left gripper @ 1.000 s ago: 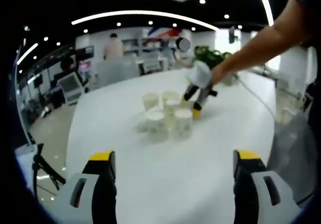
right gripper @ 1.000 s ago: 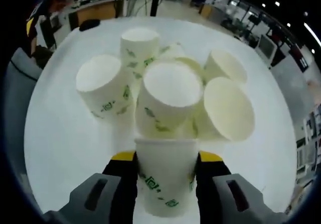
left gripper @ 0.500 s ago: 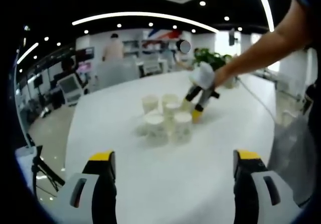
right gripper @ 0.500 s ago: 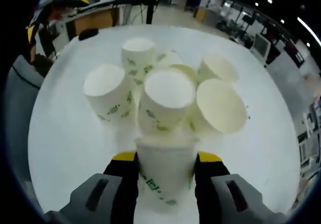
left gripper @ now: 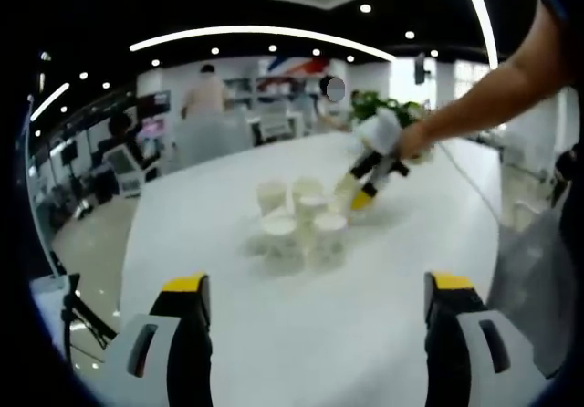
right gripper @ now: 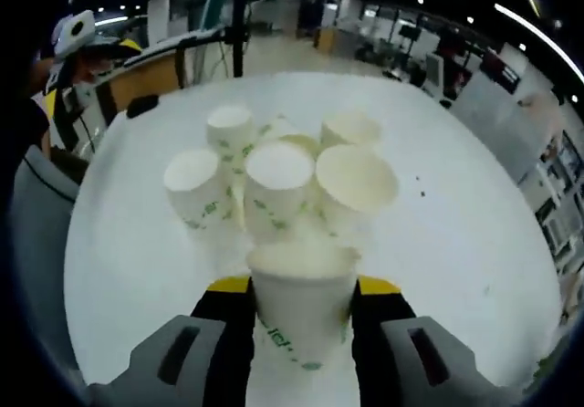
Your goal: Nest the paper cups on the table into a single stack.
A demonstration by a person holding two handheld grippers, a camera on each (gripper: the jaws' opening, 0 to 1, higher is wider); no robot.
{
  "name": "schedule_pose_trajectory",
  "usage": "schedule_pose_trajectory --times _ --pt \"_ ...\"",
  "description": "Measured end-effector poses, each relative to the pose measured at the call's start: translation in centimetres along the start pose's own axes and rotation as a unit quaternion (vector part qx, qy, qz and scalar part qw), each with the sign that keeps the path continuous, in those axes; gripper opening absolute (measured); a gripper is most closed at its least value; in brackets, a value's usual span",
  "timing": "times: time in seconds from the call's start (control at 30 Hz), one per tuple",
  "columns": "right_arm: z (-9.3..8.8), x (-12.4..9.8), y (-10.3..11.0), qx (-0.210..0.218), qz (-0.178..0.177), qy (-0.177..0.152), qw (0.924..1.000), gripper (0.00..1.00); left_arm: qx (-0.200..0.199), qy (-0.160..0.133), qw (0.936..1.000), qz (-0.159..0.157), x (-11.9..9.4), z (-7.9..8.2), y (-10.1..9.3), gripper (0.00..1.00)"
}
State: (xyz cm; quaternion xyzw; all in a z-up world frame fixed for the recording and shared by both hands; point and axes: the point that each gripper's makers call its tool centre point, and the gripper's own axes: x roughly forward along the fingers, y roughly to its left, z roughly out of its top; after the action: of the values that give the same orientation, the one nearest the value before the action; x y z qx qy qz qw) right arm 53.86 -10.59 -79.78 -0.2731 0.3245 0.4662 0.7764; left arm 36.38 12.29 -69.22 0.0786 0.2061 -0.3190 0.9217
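Paper cups on white table (left gripper: 274, 334): cluster of upturned cups (right gripper: 274, 183), bases up, white with green printed marks, standing close together near the table's middle, several touching or just beside one another; in the left gripper view the same cluster (left gripper: 297, 220) sits well ahead of the jaws, too small there to count with certainty. Held cup (right gripper: 303, 299): one cup of the same kind, clamped between the two yellow-tipped jaws of the right gripper (right gripper: 303, 288), pale top face toward the cluster, green print on its wall, positioned just short of the nearest upturned cups and apart from them; whether it is raised off the table cannot be told from this view. Right gripper, as seen from the left gripper view (left gripper: 363, 188): carried by a person's hand (left gripper: 412, 138) on a bare forearm entering from the upper right, its yellow tips tilted down at the far side of the cluster, the held cup blurred between them. Left gripper (left gripper: 315, 288): jaws spread wide apart, nothing between them, held low at the near part of the table and well apart from the cups. Surroundings: office room with ceiling lights, desks and monitors, a potted plant (left gripper: 379, 106) beyond the table's far edge, and people standing in the background.
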Motion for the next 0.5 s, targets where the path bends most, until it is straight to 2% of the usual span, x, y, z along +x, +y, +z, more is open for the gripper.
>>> schedule_pose_trajectory --times 0.17,0.3,0.4,0.5 --pt "1.4 -1.8 -0.9 0.025 -0.023 -0.041 0.9986 0.38 0.003 -0.003 1.0000 0.000 0.0 0.5 -0.3 0.97" --pt "2.5 -3.1 -2.2 0.066 -0.048 -0.080 0.9934 0.38 0.004 -0.008 1.0000 0.000 -0.1 0.9 -0.4 0.97" --pt "3.9 -4.5 -3.0 0.087 -0.069 -0.137 0.9843 0.37 0.008 -0.012 0.9999 0.002 -0.3 1.4 -0.4 0.97" --pt "4.5 -5.7 -3.6 0.111 -0.089 -0.168 0.9755 0.37 0.007 -0.017 0.9998 0.003 -0.4 1.7 -0.4 0.97"
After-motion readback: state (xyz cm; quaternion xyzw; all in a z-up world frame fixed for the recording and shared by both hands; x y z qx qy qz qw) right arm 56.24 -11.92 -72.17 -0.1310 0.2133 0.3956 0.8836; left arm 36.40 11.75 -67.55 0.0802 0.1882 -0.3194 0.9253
